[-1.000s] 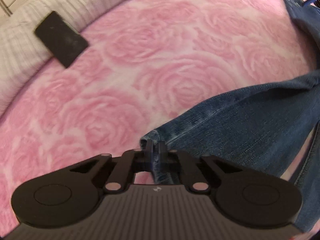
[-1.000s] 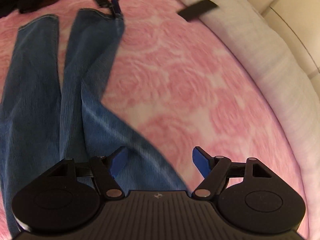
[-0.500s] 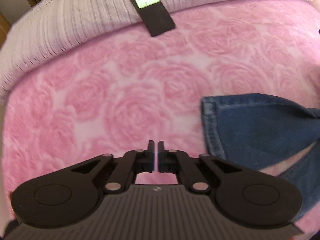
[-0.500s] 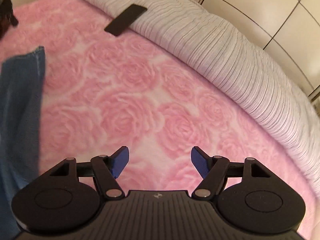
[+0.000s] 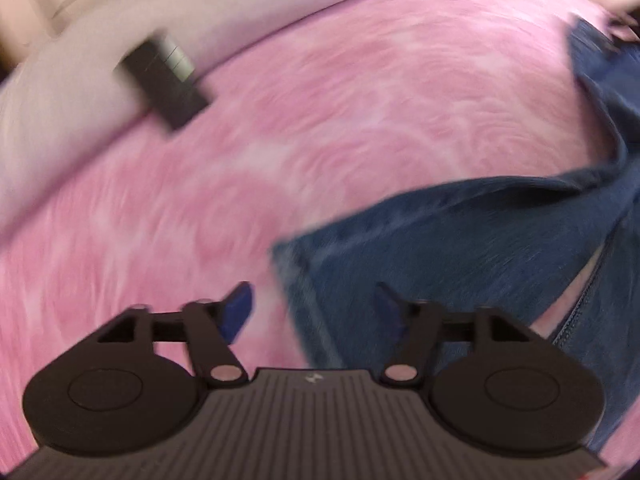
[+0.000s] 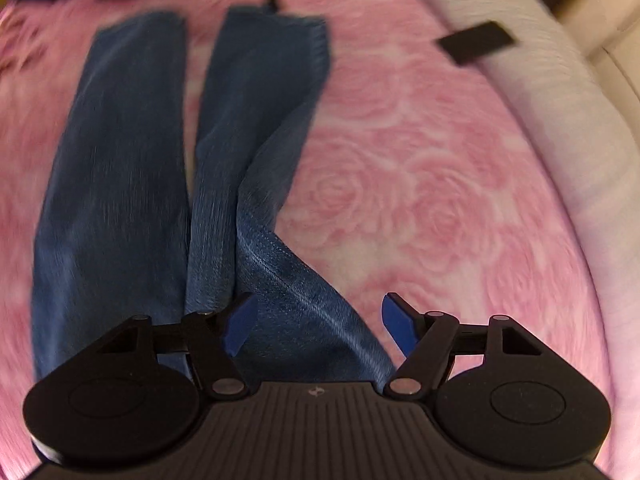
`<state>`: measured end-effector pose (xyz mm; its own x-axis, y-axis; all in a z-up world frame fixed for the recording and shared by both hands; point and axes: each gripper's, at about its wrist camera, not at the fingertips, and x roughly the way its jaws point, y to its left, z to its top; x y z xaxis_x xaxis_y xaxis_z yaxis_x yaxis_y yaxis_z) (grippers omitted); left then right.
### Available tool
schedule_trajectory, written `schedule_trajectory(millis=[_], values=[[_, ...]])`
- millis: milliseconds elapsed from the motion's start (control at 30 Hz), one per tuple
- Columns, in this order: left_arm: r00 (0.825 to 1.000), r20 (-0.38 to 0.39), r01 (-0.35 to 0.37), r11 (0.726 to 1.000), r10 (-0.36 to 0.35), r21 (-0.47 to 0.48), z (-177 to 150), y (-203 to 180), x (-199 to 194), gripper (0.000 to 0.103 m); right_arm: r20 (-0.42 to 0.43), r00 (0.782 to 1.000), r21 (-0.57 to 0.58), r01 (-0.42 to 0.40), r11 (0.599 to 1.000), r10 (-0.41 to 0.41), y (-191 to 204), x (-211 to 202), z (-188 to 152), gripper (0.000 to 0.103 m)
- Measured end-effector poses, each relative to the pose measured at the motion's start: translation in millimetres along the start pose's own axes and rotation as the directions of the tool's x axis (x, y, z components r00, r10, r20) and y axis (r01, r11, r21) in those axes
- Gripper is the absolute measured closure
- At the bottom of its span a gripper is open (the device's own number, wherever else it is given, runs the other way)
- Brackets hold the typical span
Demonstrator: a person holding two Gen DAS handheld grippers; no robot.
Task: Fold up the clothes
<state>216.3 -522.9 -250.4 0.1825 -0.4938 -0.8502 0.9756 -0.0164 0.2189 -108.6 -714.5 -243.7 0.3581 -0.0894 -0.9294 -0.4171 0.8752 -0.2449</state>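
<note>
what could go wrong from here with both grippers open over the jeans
1. The left gripper is open at the hem of the jeans; closing off the edge could pinch the pink blanket too.
2. The right gripper hovers open over bunched, creased denim, so it might grab several layers and lock in the wrinkle.
3. A dark phone-like slab lies at the blanket's edge; dragging cloth that way might knock it.

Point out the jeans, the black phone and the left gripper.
jeans (image 6: pixel 120 168), right wrist view, leg panel.
black phone (image 6: pixel 476 42), right wrist view, its face.
left gripper (image 5: pixel 316 312), left wrist view, between open fingertips.
</note>
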Motion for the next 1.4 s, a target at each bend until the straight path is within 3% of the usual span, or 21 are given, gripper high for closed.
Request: schedule_trajectory(millis=[67,167,200,300,400,467,533,567,667,800,900,933,1000,1067,1200,1233,1400], values=[[1.000,0.012,0.028,0.993,-0.029,0.116,12,-13,8,0.034,-0.026,0.999,-0.034,-0.026,0.999,0.025,-4,13,7,0.037],[0.996,-0.002,0.084,0.956,-0.087,0.281,28,-31,27,0.034,-0.065,0.993,-0.033,-0.099,0.995,0.097,-14,25,13,0.067],[0.995,-0.016,0.102,0.940,-0.102,0.325,32,-34,34,0.034,-0.078,0.990,-0.033,-0.120,0.992,0.117,-16,28,15,0.082],[0.988,-0.086,0.155,0.906,-0.132,0.393,40,-36,57,0.034,-0.086,0.988,-0.006,-0.127,0.992,0.126,-22,26,17,0.103],[0.972,-0.154,0.223,0.912,-0.179,0.344,44,-26,71,0.040,-0.041,0.996,0.041,-0.081,0.996,0.082,-33,10,7,0.103],[0.966,-0.179,0.236,0.924,-0.189,0.299,44,-19,72,0.076,-0.019,0.999,0.070,-0.038,0.997,0.040,-38,-2,3,0.103],[0.968,-0.186,0.218,0.931,-0.168,0.294,43,-16,66,0.097,-0.006,1.000,0.103,-0.003,0.995,0.003,-48,-12,-3,0.103],[0.970,-0.186,0.207,0.933,-0.156,0.294,42,-15,61,0.101,-0.003,1.000,0.121,0.007,0.993,-0.006,-53,-15,-5,0.103],[0.976,-0.168,0.175,0.958,-0.138,0.229,42,0,36,0.101,0.014,0.997,0.165,0.069,0.984,-0.072,-67,-21,-9,0.103],[0.983,-0.127,0.141,0.989,-0.136,0.036,45,35,4,0.099,0.051,0.982,0.241,0.165,0.956,-0.183,-91,-23,-12,0.103],[0.979,-0.182,0.089,0.995,-0.097,-0.052,48,46,17,0.085,0.084,0.963,0.300,0.219,0.929,-0.254,-105,-6,-10,0.103],[0.978,-0.204,0.037,0.998,-0.048,-0.060,48,47,25,0.077,0.092,0.958,0.343,0.226,0.912,-0.272,-109,-2,-9,0.097],[0.970,-0.239,-0.054,0.995,0.032,-0.084,45,52,38,0.074,0.096,0.948,0.443,0.232,0.866,-0.304,-115,3,-6,0.083],[0.975,-0.218,-0.065,0.988,0.033,-0.139,39,56,34,0.074,0.122,0.939,0.522,0.214,0.826,-0.320,-110,-3,-4,0.082],[0.982,-0.185,-0.083,0.978,0.047,-0.189,20,44,12,0.070,0.143,0.949,0.568,0.155,0.808,-0.282,-71,-26,-12,0.078],[0.982,-0.183,-0.086,0.977,0.050,-0.196,14,38,5,0.064,0.137,0.953,0.576,0.146,0.804,-0.271,-58,-31,-17,0.077],[0.980,-0.196,-0.044,0.962,-0.010,-0.271,-35,-5,-43,0.054,0.101,0.982,0.677,0.050,0.734,-0.160,7,-58,-48,0.073]])
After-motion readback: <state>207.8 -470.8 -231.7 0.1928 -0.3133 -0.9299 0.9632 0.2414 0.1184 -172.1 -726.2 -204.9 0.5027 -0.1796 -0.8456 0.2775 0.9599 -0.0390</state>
